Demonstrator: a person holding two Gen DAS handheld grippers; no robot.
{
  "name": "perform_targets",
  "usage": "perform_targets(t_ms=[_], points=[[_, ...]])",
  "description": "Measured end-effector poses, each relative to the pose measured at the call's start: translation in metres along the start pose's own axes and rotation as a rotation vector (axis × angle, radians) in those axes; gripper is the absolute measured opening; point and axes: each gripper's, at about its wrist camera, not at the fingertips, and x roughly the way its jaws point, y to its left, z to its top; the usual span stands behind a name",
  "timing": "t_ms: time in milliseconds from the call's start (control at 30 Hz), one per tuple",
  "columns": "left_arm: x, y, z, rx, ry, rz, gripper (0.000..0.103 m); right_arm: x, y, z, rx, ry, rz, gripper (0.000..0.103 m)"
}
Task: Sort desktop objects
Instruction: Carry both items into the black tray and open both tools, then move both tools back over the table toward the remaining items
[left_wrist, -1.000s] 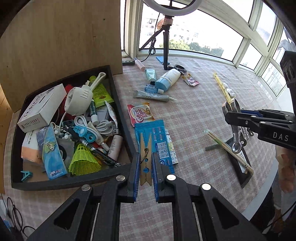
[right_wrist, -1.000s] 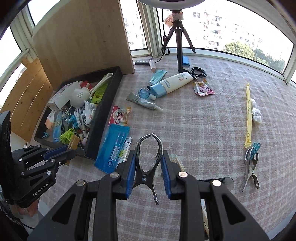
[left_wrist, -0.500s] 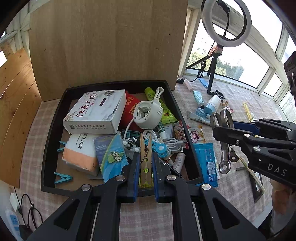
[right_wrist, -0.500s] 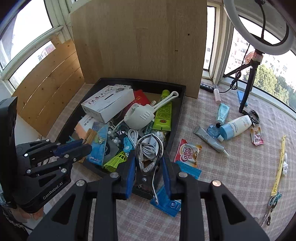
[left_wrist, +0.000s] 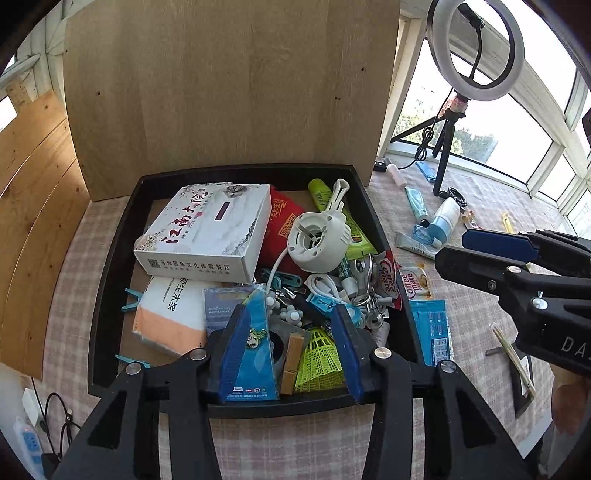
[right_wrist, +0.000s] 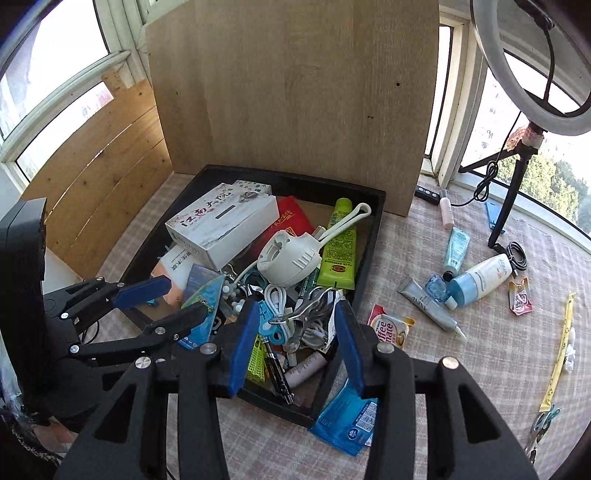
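A black tray (left_wrist: 110, 258) (right_wrist: 373, 236) holds several items: a white box (left_wrist: 207, 229), a white fan (left_wrist: 319, 238), cables, packets. My left gripper (left_wrist: 291, 347) is open above the tray's near edge. A wooden clothespin (left_wrist: 291, 363) lies in the tray between its fingers, beside a yellow-green shuttlecock (left_wrist: 319, 360). My right gripper (right_wrist: 295, 343) is open over the tray's near right corner. A metal clip (right_wrist: 310, 308) lies on the cables between its fingers; it also shows in the left wrist view (left_wrist: 364, 291).
On the checked cloth right of the tray lie a Coffee-mate sachet (right_wrist: 389, 328), a blue packet (right_wrist: 347, 417), tubes (right_wrist: 430, 308), a lotion bottle (right_wrist: 480, 278) and a yellow strip (right_wrist: 559, 354). A wooden board (right_wrist: 295, 103) stands behind the tray. A ring-light tripod (right_wrist: 506, 206) stands at the right.
Both grippers have opened over the tray. The wooden clothespin has dropped from the left gripper and the metal clip from the right; both now lie in the tray.
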Motion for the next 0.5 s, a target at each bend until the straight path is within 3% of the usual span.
perform_targets(t_ms=[233,500], points=[[-0.004,-0.026,-0.006,0.040,0.000,-0.044,0.040,-0.015,-0.047,-0.022,0.051,0.017,-0.052,0.042],[0.014,-0.094,-0.016,0.124,0.052,-0.142,0.040,-0.045,-0.129,-0.072,0.163,0.052,-0.153,0.042]])
